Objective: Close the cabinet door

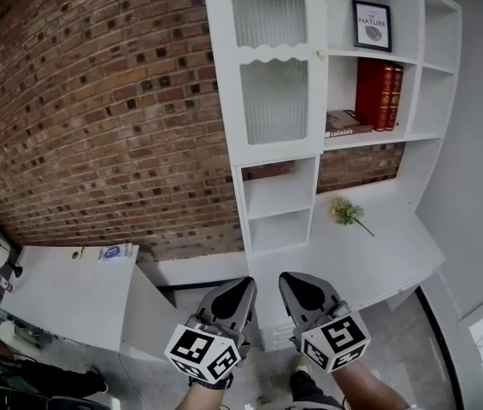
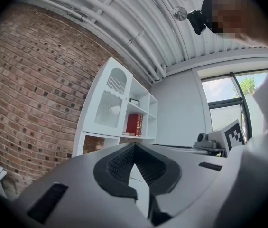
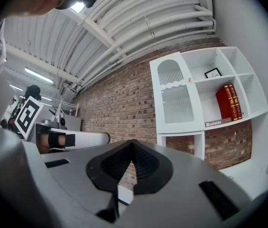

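Now door closed; L tongs, R tongs pinched.

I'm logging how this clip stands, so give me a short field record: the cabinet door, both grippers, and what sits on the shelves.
door: white cabinet door with ribbed glass panes, looks shut flush with its frame
knob: small knob on the door's right edge
left gripper: jaws together, nothing between them, well short of the cabinet
right gripper: jaws together, empty, beside the left one
shelves: framed picture above; red books upright below it
desk: yellow flower sprig lying on it
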`<state>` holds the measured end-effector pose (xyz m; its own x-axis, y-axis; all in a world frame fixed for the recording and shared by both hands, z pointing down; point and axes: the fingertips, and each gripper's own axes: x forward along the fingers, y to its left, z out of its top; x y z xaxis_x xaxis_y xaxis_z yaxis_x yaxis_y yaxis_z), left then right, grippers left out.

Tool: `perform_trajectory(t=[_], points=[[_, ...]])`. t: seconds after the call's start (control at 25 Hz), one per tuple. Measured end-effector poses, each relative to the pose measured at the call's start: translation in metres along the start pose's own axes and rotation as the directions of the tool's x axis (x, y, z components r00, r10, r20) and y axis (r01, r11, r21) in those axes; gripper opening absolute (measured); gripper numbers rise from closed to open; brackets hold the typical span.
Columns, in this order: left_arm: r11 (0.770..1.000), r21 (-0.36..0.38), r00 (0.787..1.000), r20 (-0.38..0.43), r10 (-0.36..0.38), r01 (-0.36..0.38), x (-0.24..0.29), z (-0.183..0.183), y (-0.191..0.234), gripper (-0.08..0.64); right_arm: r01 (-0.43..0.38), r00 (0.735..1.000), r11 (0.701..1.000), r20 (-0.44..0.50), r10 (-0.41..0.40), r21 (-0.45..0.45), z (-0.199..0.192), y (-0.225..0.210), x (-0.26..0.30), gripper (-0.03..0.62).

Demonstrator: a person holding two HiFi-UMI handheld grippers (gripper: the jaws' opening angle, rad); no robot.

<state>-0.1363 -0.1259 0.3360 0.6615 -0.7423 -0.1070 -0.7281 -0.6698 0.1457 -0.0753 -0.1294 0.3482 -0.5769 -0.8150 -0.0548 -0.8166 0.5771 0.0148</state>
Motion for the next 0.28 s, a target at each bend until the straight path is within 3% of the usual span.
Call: perform_trajectory(t=[0.28], points=[[1.0, 0.006, 1.0, 0.0, 0.006, -0.006, 0.0024, -0.001, 0.006, 0.011, 0.0, 1.0, 1.0, -0.003, 0.0, 0.028, -0.0018, -0.0017, 0.0061, 0.017]])
